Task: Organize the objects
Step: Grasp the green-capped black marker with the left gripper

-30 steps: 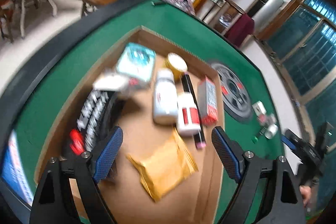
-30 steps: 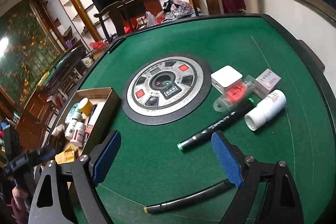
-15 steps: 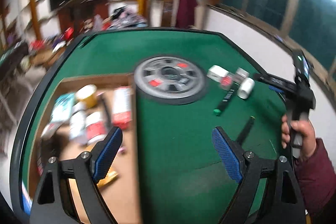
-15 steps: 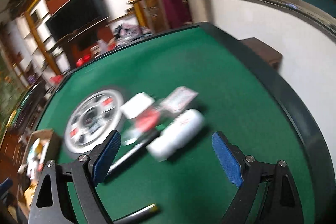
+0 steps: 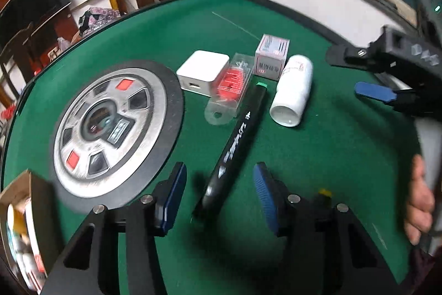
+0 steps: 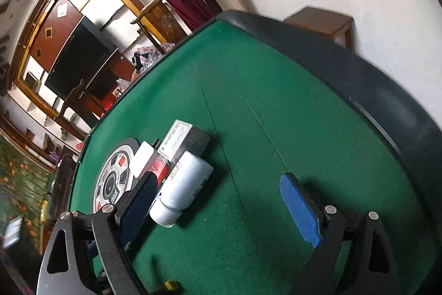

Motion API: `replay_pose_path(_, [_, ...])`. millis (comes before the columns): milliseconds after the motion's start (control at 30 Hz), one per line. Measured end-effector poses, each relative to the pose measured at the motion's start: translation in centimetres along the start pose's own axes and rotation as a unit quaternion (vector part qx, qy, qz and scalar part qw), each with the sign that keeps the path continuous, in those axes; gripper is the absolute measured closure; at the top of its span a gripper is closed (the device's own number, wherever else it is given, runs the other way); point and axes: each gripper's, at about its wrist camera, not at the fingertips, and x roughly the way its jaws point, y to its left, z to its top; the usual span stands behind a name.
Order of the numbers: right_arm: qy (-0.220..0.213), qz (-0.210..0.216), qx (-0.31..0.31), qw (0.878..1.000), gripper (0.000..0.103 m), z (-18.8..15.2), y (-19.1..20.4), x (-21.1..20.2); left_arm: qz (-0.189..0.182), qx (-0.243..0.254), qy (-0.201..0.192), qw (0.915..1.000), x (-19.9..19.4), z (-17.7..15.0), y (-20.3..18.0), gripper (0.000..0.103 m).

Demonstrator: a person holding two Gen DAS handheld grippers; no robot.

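On the green felt table lie a black marker with a green end, a white bottle on its side, a clear pack with a red part, a white charger block and a small pink box. My left gripper is open, its blue pads on either side of the marker's near end. My right gripper is open just right of the white bottle, with its left pad beside the bottle. It also shows in the left wrist view.
A round silver and black control disc sits in the table's middle. A cardboard box with several items is at the lower left. Another pen with a yellow tip lies near my left gripper. The table's padded black rim is close on the right.
My left gripper has swung from over the cardboard box to the black marker. My right gripper has moved right and closer to the white bottle.
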Motion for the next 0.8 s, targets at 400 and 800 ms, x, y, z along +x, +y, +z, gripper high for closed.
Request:
replay_pose_path(400, [0.006,-0.024,-0.017,1.000,0.010,-0.3,1.0,1.1,-0.031,-0.040,0.012,0.9986,-1.2,-3.1,1.6,0.089])
replay_pose_path(800, [0.003,-0.040,-0.042,0.998,0.009,-0.6,1.6,1.2,0.035,-0.028,-0.001,0.9990,-1.4,-3.8,1.7,0.076])
